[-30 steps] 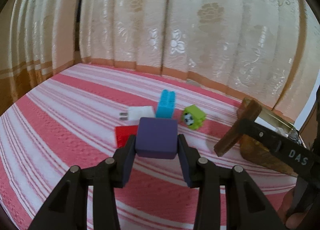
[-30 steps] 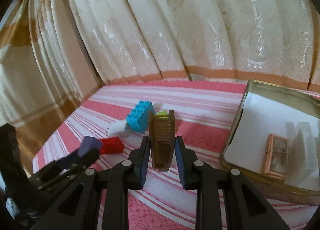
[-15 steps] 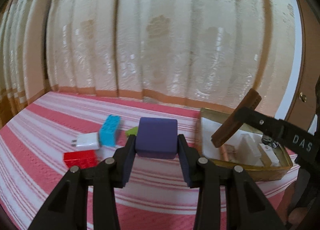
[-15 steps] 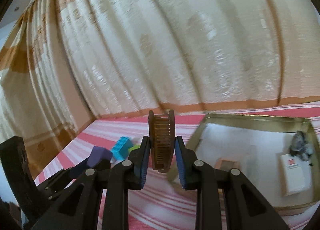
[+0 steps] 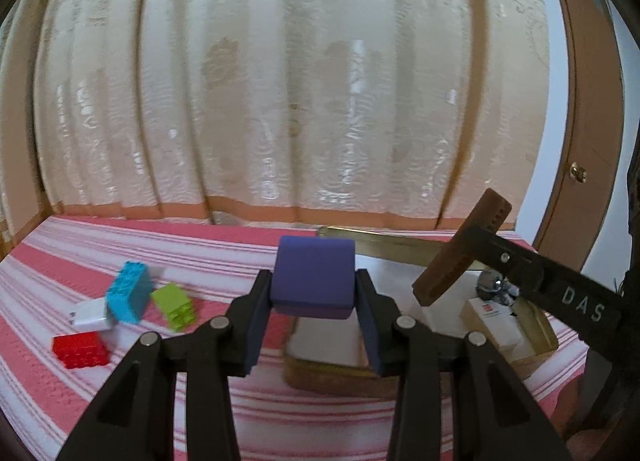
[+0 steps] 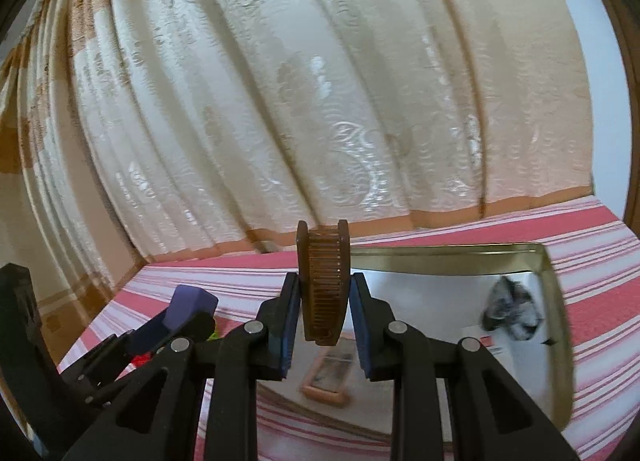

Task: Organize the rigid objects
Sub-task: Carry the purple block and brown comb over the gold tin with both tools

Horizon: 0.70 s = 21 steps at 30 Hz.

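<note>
My left gripper point(image 5: 314, 293) is shut on a purple block point(image 5: 314, 275), held in the air just left of a gold tin tray point(image 5: 332, 377) on the striped bed. My right gripper point(image 6: 323, 303) is shut on a brown comb point(image 6: 323, 285) that stands upright between its pads, over the tray's point(image 6: 558, 289) near left part. In the left wrist view the comb point(image 5: 460, 257) hangs tilted above the tray. In the right wrist view the purple block point(image 6: 190, 303) and the left gripper show at lower left.
A blue brick point(image 5: 129, 296), a green brick point(image 5: 176, 305), a red brick point(image 5: 80, 349) and a white charger point(image 5: 91, 315) lie on the bed to the left. In the tray sit a small wooden frame point(image 6: 326, 381), a white box point(image 5: 496, 323) and a grey crumpled thing point(image 6: 512, 311). Curtains hang behind.
Both grippers have swung to the right with their loads, from over the loose bricks to over the tray. The bricks now lie at the left of the left wrist view.
</note>
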Tool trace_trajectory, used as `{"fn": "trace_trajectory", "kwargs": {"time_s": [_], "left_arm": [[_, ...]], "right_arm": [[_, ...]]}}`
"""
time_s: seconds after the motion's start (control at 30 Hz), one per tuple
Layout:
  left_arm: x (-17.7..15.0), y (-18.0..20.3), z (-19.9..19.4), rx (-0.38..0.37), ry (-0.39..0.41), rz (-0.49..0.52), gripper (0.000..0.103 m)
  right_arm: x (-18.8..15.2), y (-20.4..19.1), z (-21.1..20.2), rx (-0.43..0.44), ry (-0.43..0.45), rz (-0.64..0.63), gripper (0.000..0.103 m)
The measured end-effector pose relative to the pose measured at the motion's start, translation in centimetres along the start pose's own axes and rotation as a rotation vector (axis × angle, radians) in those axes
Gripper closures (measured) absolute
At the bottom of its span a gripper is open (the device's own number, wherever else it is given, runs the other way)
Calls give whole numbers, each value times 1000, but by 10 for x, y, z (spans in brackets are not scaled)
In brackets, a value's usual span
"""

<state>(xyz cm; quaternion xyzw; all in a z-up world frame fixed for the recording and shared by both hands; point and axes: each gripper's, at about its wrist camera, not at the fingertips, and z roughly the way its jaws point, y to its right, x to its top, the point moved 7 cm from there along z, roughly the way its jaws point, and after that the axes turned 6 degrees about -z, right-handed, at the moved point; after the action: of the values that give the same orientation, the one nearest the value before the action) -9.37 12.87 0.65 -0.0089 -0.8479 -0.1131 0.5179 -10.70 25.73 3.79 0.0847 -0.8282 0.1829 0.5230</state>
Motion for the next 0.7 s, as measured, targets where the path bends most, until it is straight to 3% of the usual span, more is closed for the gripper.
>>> {"fn": "trace_trajectory", "kwargs": {"time_s": [0.23,0.43,0.7], "left_arm": [[-4,33,17,-37,-11,22,63],[-6,57,31,-47,-24,56,63],[-15,72,51,-38,-51,91,63]], "right_arm": [[2,46,-3,-108,3,5,76],[-4,79,5,-188,-59,32,76],[-17,84,23,-218,-133,27,75]]}}
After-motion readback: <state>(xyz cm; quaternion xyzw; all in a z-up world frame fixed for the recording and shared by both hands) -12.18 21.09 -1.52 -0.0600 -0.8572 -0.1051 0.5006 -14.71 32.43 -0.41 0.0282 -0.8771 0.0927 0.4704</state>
